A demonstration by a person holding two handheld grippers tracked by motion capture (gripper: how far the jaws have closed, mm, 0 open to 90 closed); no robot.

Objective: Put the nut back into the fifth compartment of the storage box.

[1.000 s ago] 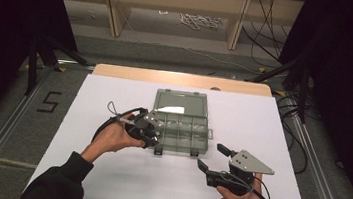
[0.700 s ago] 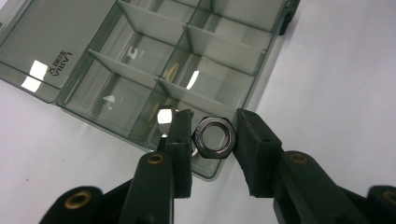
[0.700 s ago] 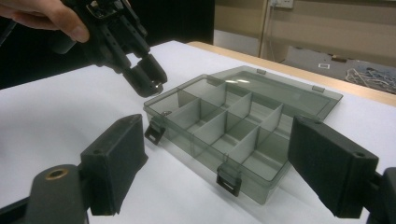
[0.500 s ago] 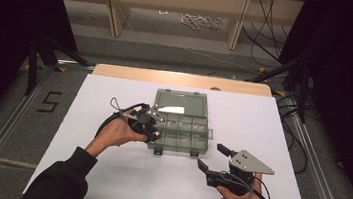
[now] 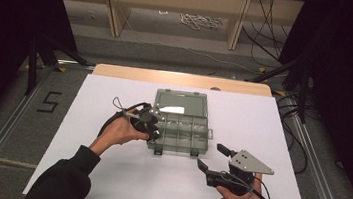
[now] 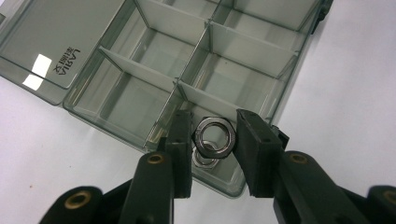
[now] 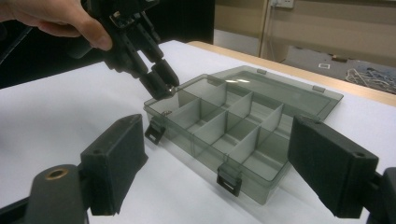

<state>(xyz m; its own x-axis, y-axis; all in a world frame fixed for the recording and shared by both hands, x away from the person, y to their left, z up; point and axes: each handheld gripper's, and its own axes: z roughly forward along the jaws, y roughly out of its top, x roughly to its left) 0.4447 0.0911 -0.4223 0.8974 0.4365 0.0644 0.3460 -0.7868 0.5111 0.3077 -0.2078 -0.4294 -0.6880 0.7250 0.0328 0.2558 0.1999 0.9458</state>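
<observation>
**Steel nut held over the corner compartment**

Steel is what we have between the pads of our left gripper (image 6: 214, 140): a hex nut (image 6: 215, 135), pinched across its sides, one pad on each side of it. Directly beneath the fingertips lies a second nut (image 6: 205, 158), already resting on the floor of the corner compartment of the smoke-grey organiser box (image 5: 179, 127). The box stands open, its lid (image 6: 51, 46) laid flat beyond the fingertips, and its other compartments look empty.

We judge the step in hand to be the drop: the nut is carried, it hangs above the box's near corner cell, and it has not yet been let go. The next move calls for little. We should lower the fingertips slightly so that the nut falls within the walls rather than onto the divider (image 6: 205, 100) just ahead of the pads, then spread the jaws and lift straight out.

Our right gripper (image 5: 212, 158) waits with its jaws spread wide and nothing between them, the box lying well ahead of its fingertips.
</observation>
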